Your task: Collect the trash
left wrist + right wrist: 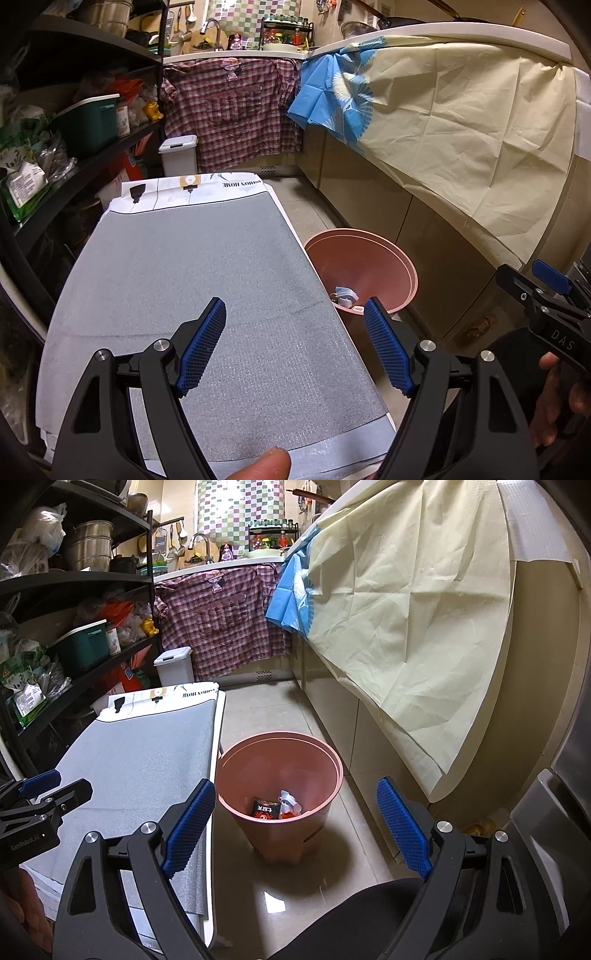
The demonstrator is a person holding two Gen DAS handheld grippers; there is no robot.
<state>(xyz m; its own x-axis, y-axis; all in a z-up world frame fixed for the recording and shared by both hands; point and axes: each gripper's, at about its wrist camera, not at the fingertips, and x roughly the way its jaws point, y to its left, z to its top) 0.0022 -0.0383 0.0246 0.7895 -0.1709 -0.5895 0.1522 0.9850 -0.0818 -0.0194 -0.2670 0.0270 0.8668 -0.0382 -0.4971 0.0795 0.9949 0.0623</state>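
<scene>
Trash [277,806] lying at the bottom of a pink bin [236,771]: a dark red-and-black packet [265,808] flat against the near inner wall, a crumpled white wrapper [290,802] just beside it on the right, something orange under the wrapper, too small to make out. From the left wrist view, only a white-and-blue scrap [345,293] visible inside the pink bin [391,266].

Bin standing upright on the tiled floor [266,709], just beside the right edge of the counter [147,746], between it and the beige cabinet fronts [373,734]. Counter covered with a grey textured mat [192,266] over a white printed cloth [192,184].

Right gripper [295,819] held above the floor, pointing down toward the bin's open mouth, jaws spread wide, nothing between the blue pads [192,823]. Left gripper [295,347] held over the near part of the grey mat, jaws likewise spread wide, holding nothing, right pad [388,350] overlapping the bin's rim in view. A fingertip [264,463] showing at the bottom edge of the left wrist view.

Farther out: a cream cloth [406,609] with a blue patterned end draped from the worktop on the right, a red plaid shirt [218,616] hanging at the far end, a small white lidded bin [173,666] on the floor below it, a black shelf rack [74,602] crowded with bags and tubs on the left.
</scene>
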